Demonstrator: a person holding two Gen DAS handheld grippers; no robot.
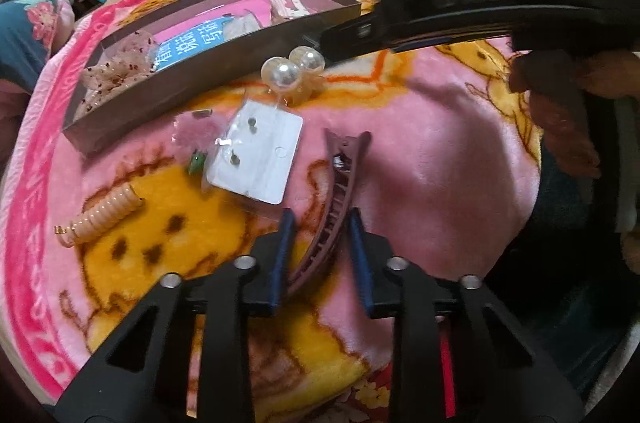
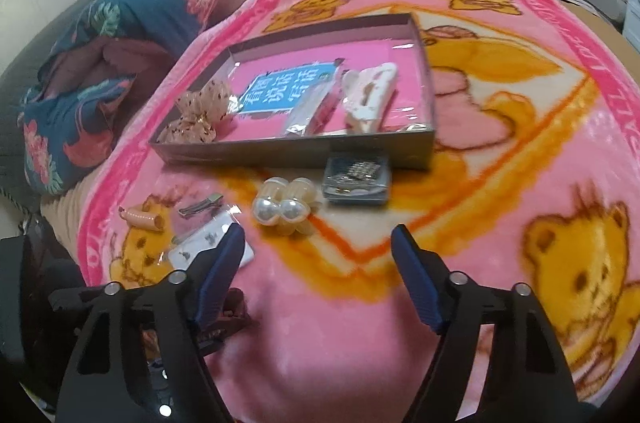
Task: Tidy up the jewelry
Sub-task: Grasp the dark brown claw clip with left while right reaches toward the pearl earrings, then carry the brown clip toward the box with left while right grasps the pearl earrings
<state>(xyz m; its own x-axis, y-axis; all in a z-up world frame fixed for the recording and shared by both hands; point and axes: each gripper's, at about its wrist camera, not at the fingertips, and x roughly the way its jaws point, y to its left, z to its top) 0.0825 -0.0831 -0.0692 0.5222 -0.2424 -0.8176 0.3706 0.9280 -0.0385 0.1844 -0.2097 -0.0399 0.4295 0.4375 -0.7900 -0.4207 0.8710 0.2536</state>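
Note:
A brown claw hair clip (image 1: 336,199) lies on the pink bear blanket (image 1: 420,143), and my left gripper (image 1: 322,223) is shut on its lower half, a blue pad against each side. In the right wrist view my right gripper (image 2: 318,230) stands open over bare blanket with nothing between its fingers. A pearl hair clip (image 2: 280,211) (image 1: 292,71) lies just beyond it. The shallow brown box (image 2: 296,147) (image 1: 200,79) behind holds a white claw clip (image 2: 370,95), a spotted organza scrunchie (image 2: 200,115) and a blue card (image 2: 284,89).
A white earring card (image 1: 256,151), a peach spiral hair tie (image 1: 104,219) and a pink fluffy clip (image 1: 192,131) lie left of the brown clip. A dark rhinestone clip (image 2: 356,177) sits against the box's front wall. A floral quilt (image 2: 120,23) is piled at the left.

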